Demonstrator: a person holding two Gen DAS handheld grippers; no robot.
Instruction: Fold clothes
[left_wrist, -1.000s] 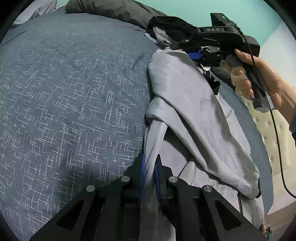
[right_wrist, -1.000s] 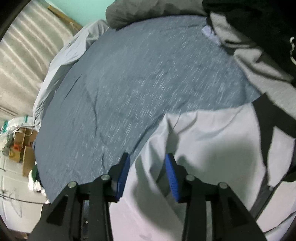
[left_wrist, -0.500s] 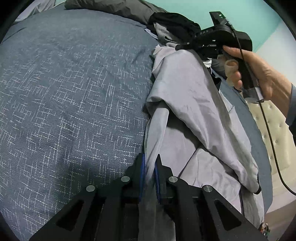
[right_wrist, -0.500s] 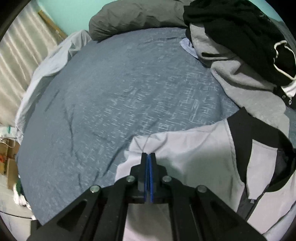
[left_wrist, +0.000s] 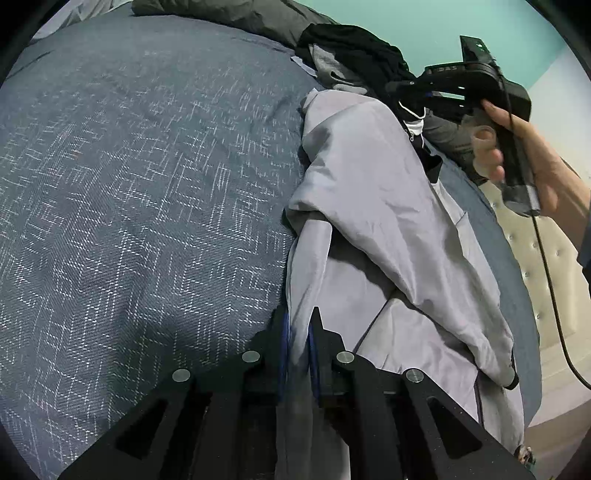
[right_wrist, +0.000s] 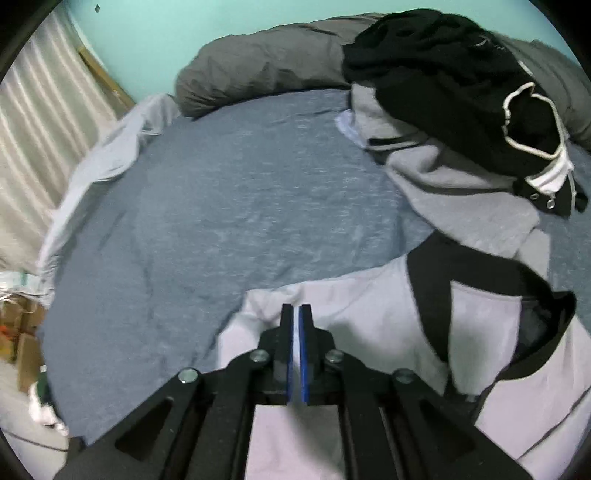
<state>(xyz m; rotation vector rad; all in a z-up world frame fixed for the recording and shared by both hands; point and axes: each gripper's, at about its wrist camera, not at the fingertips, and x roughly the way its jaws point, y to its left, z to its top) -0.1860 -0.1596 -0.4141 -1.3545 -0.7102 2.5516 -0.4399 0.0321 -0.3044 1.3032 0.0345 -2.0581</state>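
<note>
The grey jacket (left_wrist: 373, 206) lies rumpled on the bed (left_wrist: 147, 184), at about 3 o'clock in the left wrist view. The left hand-held gripper (left_wrist: 297, 325) is clamped narrow on a fold of it. The right hand-held gripper (right_wrist: 295, 321), whose jaws have just been closing, pinches the jacket's pale edge. At 1 o'clock sits a clothes pile (right_wrist: 450, 92).

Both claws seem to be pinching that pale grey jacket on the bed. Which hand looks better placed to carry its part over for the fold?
Probably the right gripper: it pinches the jacket near its collar. The left gripper pins a bunched strip.
</note>
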